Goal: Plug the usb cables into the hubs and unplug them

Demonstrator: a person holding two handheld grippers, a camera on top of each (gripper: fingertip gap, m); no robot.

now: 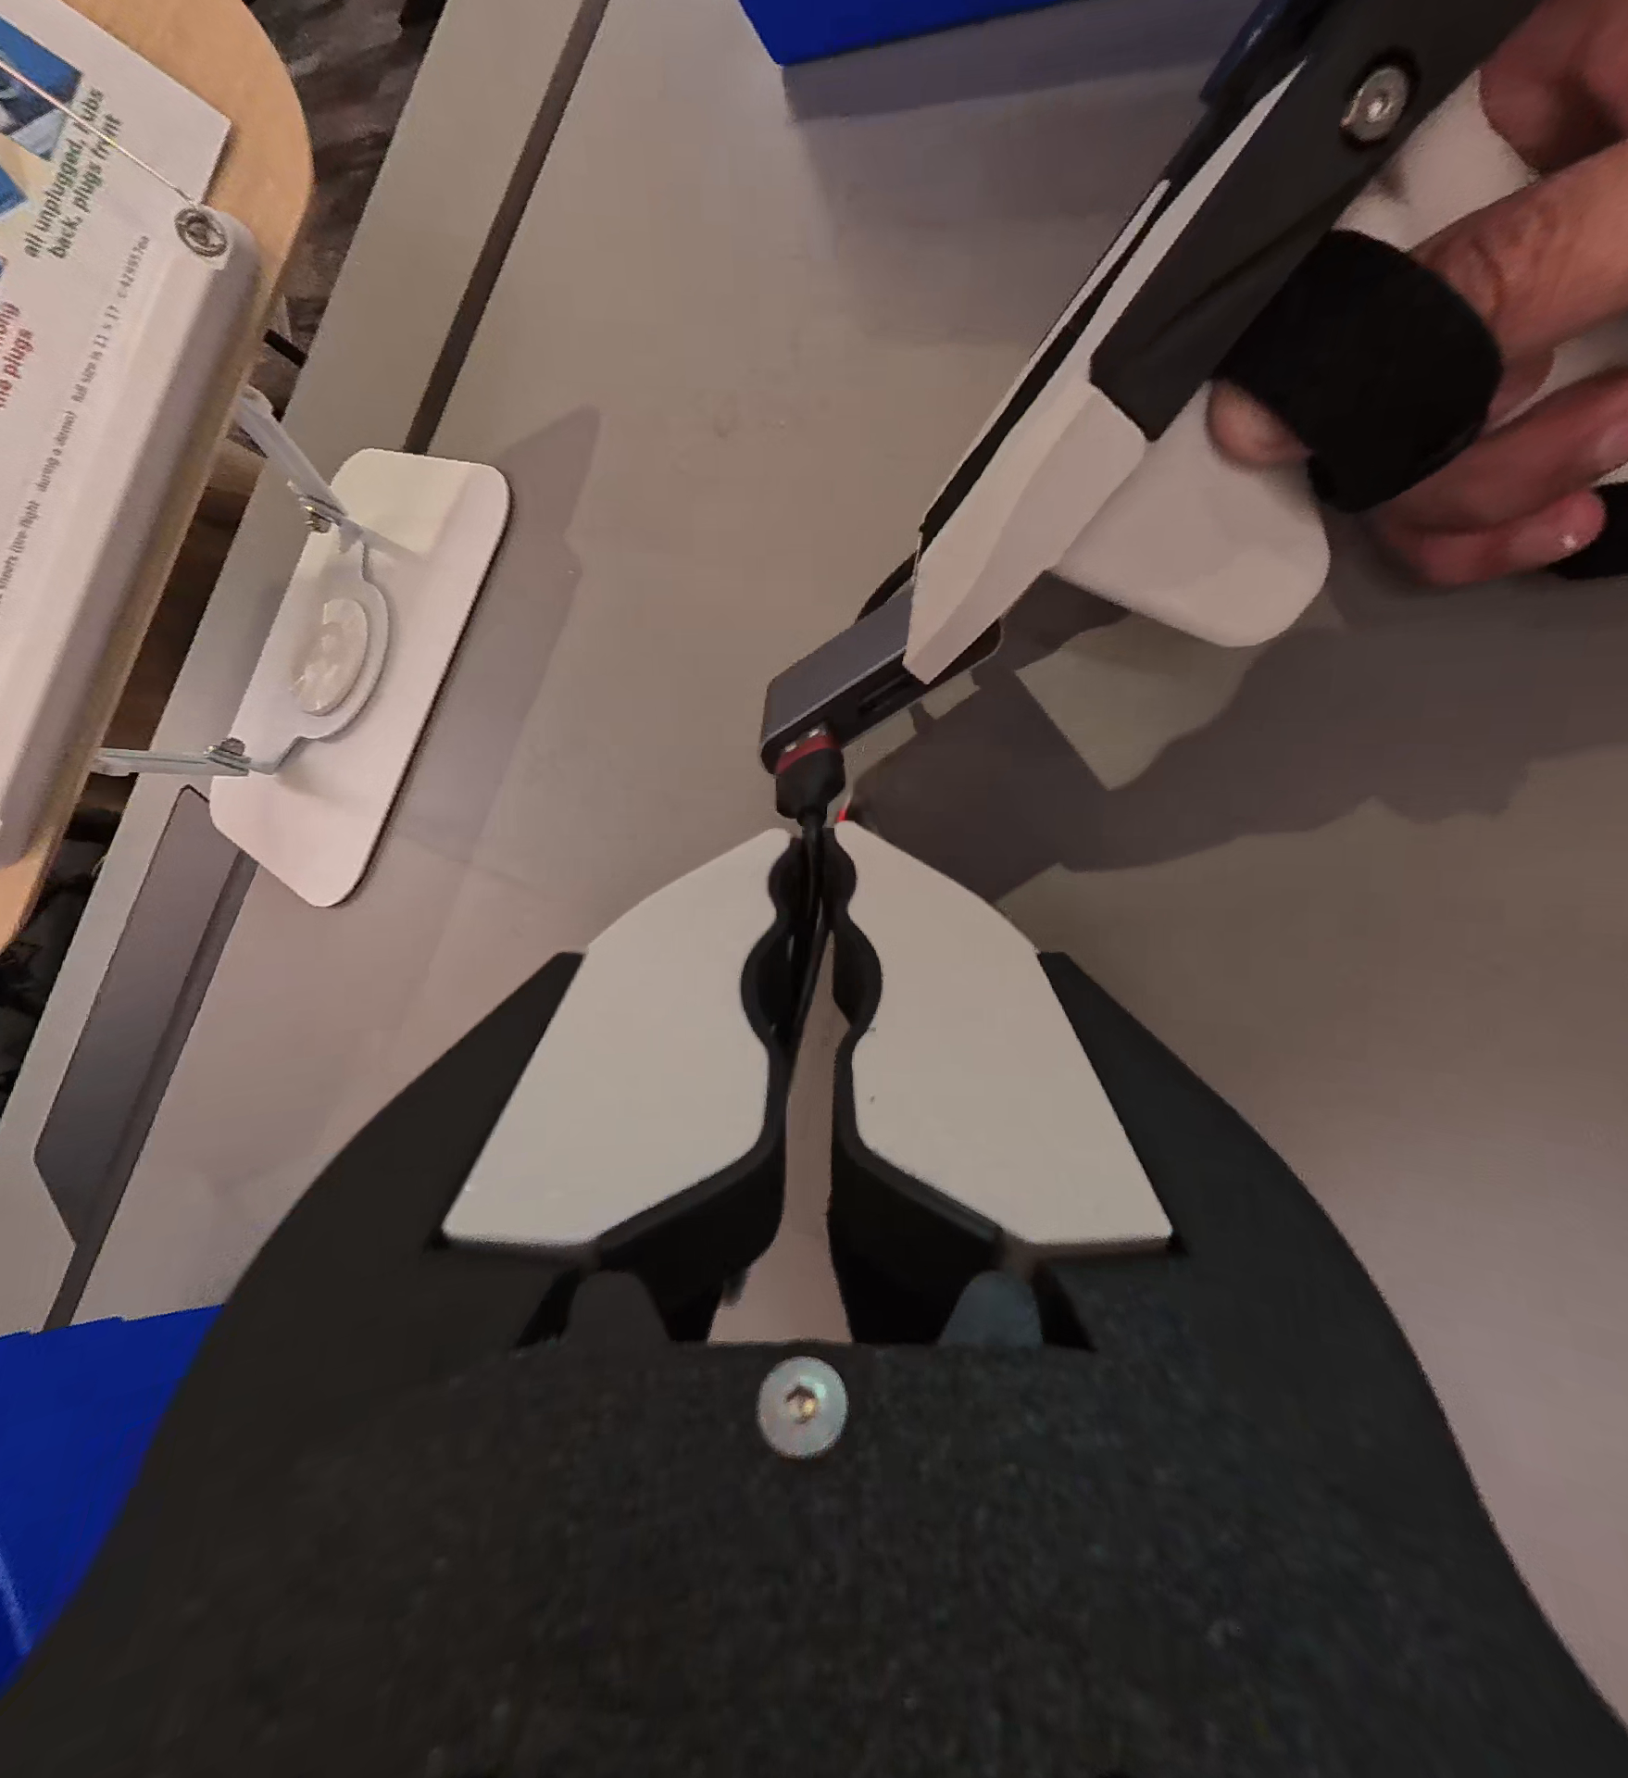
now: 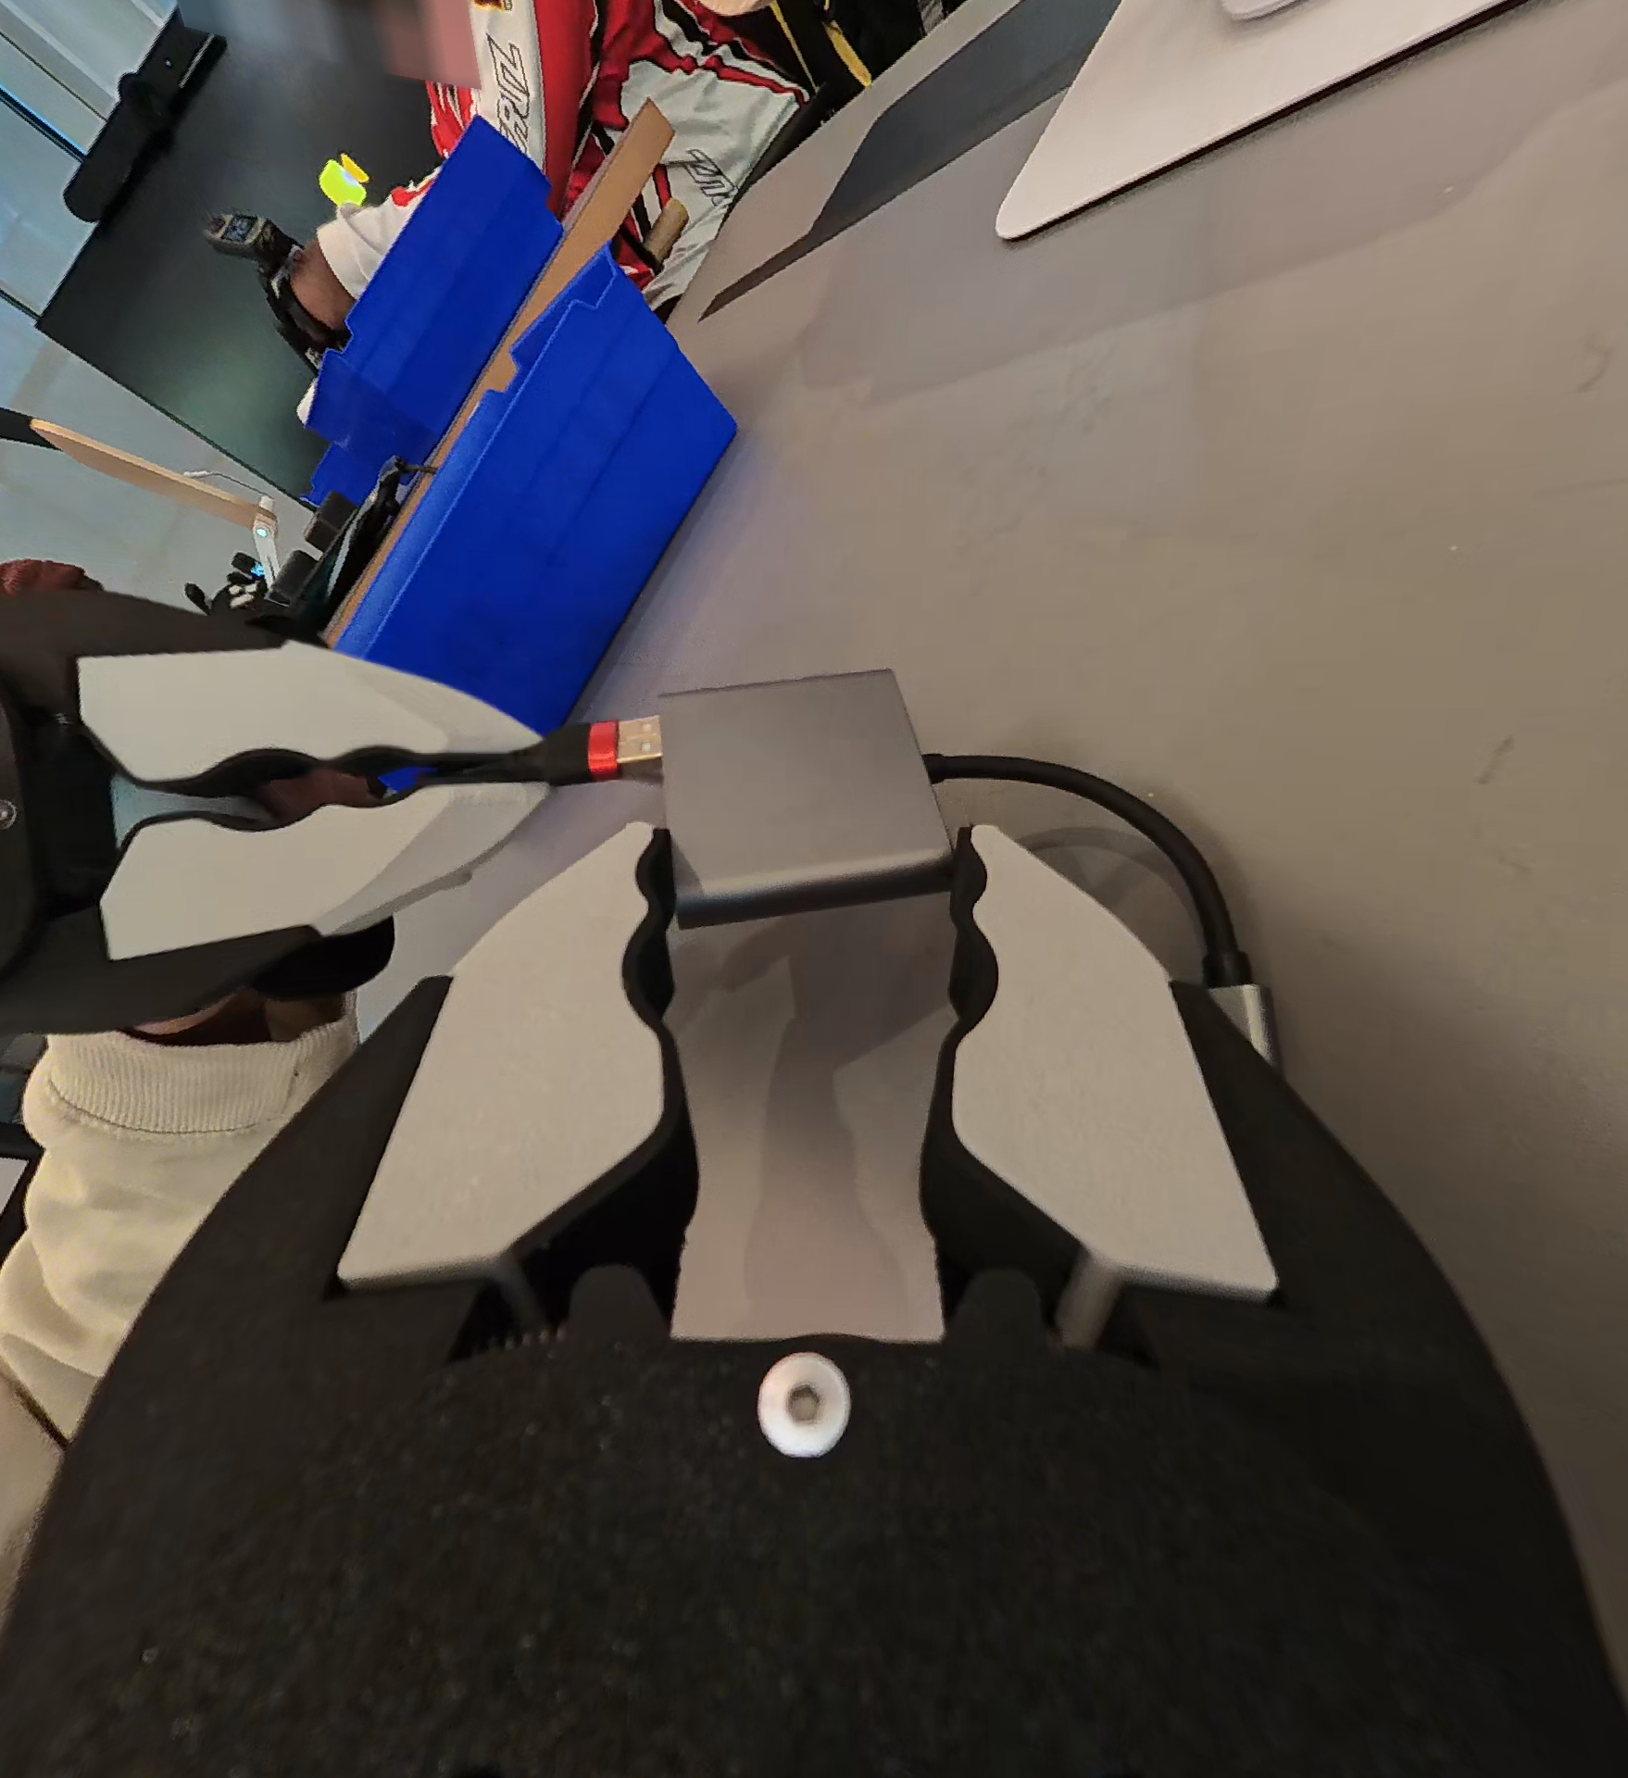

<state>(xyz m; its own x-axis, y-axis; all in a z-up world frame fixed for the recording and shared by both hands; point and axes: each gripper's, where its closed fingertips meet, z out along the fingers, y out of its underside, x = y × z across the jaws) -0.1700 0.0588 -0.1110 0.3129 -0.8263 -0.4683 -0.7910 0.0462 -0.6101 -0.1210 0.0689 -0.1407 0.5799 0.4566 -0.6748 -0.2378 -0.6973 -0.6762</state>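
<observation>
The left gripper (image 1: 812, 847) has its jaws pinching the thin, floppy black cable just behind the rigid red-banded plug (image 2: 613, 752), better held there, while the right gripper (image 2: 810, 866) clamps the small, light, smooth hub (image 2: 805, 789) between its jaws above the bench (image 2: 1272, 529).

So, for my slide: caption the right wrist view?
Right gripper clamps grey hub while left gripper holds red-collared USB plug at its port.

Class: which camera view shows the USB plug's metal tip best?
The right wrist view: the plug lies side-on, its metal tip bare at the hub. The left wrist view shows the plug end-on, its tip hidden.
</observation>
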